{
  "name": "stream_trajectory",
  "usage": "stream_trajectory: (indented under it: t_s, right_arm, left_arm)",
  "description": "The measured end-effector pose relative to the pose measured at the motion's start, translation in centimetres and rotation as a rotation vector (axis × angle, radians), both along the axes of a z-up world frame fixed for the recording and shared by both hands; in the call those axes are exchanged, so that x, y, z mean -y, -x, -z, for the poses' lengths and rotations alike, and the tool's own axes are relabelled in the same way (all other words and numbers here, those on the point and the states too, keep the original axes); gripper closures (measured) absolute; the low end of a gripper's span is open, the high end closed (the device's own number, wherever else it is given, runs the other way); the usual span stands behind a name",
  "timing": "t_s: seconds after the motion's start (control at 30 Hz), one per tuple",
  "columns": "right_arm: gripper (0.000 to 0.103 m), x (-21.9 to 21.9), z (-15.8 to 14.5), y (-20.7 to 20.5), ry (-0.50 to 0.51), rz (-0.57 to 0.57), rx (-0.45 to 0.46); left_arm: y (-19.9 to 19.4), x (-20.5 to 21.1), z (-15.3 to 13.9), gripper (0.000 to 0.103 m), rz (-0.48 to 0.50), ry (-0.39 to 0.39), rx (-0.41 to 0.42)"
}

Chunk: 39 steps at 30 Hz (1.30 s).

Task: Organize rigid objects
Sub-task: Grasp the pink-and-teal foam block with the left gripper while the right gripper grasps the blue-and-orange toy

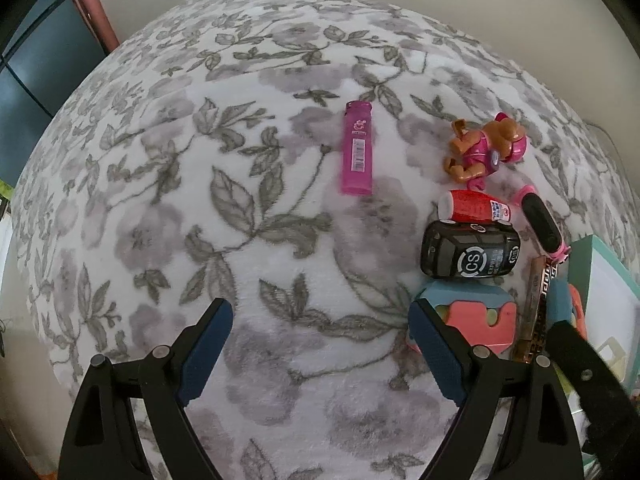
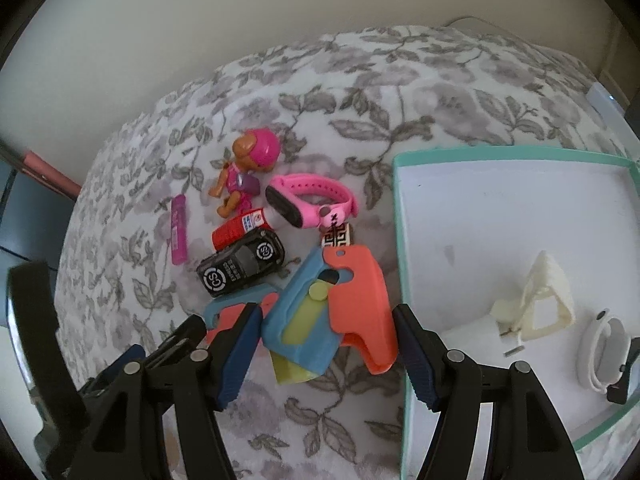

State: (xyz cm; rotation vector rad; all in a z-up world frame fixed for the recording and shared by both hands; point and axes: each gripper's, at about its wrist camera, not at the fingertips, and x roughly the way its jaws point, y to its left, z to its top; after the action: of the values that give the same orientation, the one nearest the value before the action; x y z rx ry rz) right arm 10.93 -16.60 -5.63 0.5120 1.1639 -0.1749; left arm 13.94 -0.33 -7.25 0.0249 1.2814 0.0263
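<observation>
Floral blanket (image 1: 256, 184) w/ toys piled by a teal tray (image 2: 400, 240). Right gripper (image 2: 324, 354) straddles the blue/orange toy (image 2: 332, 304), jaws apart, pads prob not touching it. Left gripper (image 1: 320, 344) wide open over bare blanket. Pink lighter (image 1: 357, 148) lies off alone.

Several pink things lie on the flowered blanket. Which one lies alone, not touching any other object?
The pink lighter, a flat stick with a barcode label. It lies by itself to the left of the pile, while the pink watch and the toy dog crowd together with the other things.
</observation>
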Motion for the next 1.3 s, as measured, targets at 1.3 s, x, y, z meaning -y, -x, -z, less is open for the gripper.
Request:
stream_trajectory:
  t_s: [1.3]
  right_arm:
    - [0.034, 3.3, -2.4, 1.7, -0.086, 0.065, 0.064]
  left_arm:
    - [0.8, 6.9, 1.1, 0.013, 0.201, 0.111, 0.022]
